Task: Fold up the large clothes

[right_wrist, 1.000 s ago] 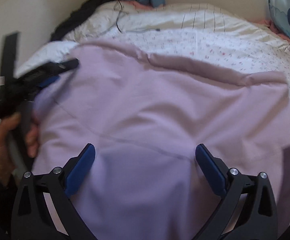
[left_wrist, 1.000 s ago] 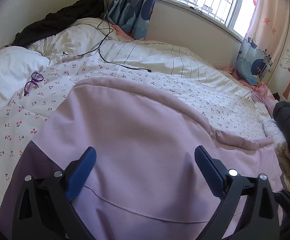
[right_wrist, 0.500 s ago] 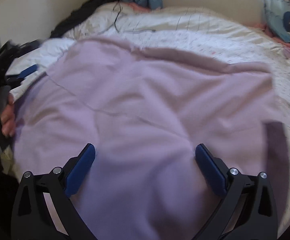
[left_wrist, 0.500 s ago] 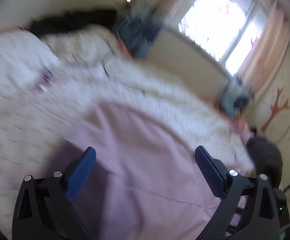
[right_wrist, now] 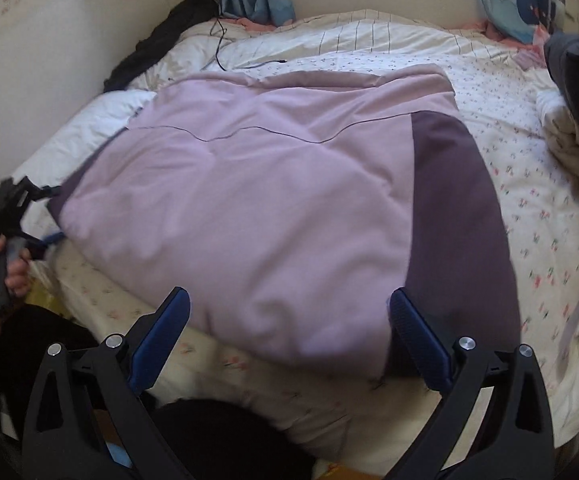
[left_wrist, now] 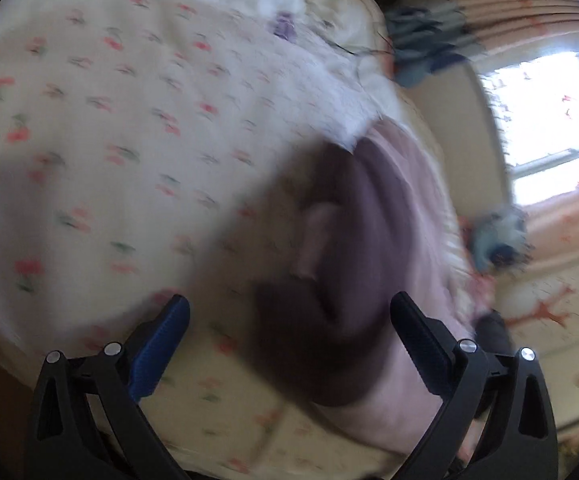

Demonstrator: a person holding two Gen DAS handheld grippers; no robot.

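A floral-sheeted bed (right_wrist: 537, 216) bears a lilac garment (right_wrist: 269, 208) and black cable (right_wrist: 225, 60).

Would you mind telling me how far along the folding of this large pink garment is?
Done: the pink garment lies spread flat on the bed, with a folded-over edge along its far side. In hand: nothing; the right gripper hovers open over the near hem, the left gripper open at the left edge. Left: the main folds.

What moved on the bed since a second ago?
The left gripper swung off to the left edge of the purple garment and tilted; its view is blurred. The right gripper pulled back toward the near edge. Both stayed open and empty; the garment stayed spread on the bed.
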